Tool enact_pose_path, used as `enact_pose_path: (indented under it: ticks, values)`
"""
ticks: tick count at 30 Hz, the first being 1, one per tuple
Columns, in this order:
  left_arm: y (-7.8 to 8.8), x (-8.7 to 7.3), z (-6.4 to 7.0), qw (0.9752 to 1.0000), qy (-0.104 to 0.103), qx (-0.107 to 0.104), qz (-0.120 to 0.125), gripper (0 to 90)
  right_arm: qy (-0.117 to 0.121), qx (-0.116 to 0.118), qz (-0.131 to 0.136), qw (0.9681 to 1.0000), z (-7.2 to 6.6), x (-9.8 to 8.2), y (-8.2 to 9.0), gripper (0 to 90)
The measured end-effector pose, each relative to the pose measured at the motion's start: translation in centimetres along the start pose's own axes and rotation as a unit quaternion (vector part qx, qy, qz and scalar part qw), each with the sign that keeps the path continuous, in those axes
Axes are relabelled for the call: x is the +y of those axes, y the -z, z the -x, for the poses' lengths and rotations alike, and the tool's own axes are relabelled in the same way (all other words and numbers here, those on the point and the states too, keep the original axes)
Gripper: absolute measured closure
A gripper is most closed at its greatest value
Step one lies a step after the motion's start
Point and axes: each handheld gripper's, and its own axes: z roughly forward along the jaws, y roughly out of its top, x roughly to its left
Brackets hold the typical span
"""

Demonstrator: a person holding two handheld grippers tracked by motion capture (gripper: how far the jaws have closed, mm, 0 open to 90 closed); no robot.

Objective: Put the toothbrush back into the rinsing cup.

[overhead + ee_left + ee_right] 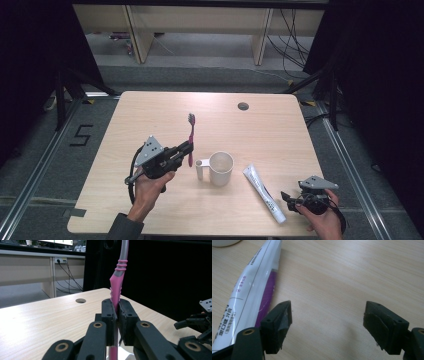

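A pink and grey toothbrush (190,138) stands upright above the table, bristles at the top, with my left gripper (188,149) shut on its lower handle. In the left gripper view the jaws of that left gripper (117,312) pinch the pink handle of the toothbrush (116,291). A white mug (220,168) sits just right of it on the table, handle toward the left gripper. A white toothpaste tube (263,192) lies flat at the front right. My right gripper (288,200) rests open beside the tube's lower end; the tube (252,295) lies just left of my right gripper (328,320), outside the jaws.
The wooden table (150,115) has a round cable hole (243,106) near its far edge. Beyond the table are desk legs and cables on the floor. Dark curtains stand at both sides.
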Motion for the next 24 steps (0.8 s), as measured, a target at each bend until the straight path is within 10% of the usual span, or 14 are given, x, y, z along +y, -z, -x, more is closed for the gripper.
enact_pose_path:
  ticks: [24]
  values:
    - [-2.3,-1.6,-0.2,0.9998,-0.016,-0.007,0.009,83.2,0.012,0.013,0.009,0.9998,0.1,0.0,-0.3,23.8]
